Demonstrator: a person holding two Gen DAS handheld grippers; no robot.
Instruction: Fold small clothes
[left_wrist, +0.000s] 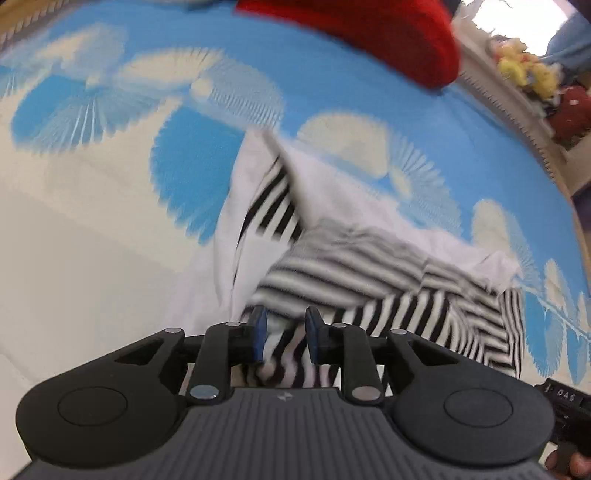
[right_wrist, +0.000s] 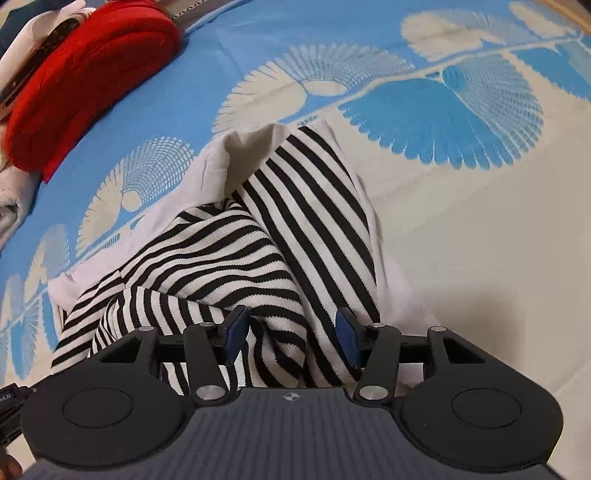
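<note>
Left tongs (left_wrist: 284, 334): pointed steeply down, blue pads set close together with striped cloth bunched between them; whether the pads press on it cannot be told.
Right tongs (right_wrist: 291, 332): pointed steeply down, pads standing well apart, cloth between them but not pinched.

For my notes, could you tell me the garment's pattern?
Black and white stripes on the garment, with plain white parts; right wrist view.

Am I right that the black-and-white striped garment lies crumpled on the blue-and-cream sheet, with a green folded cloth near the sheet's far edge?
Not quite. The folded cloth is red, not green; the right wrist view shows it. The striped garment does lie crumpled on the sheet.
</note>
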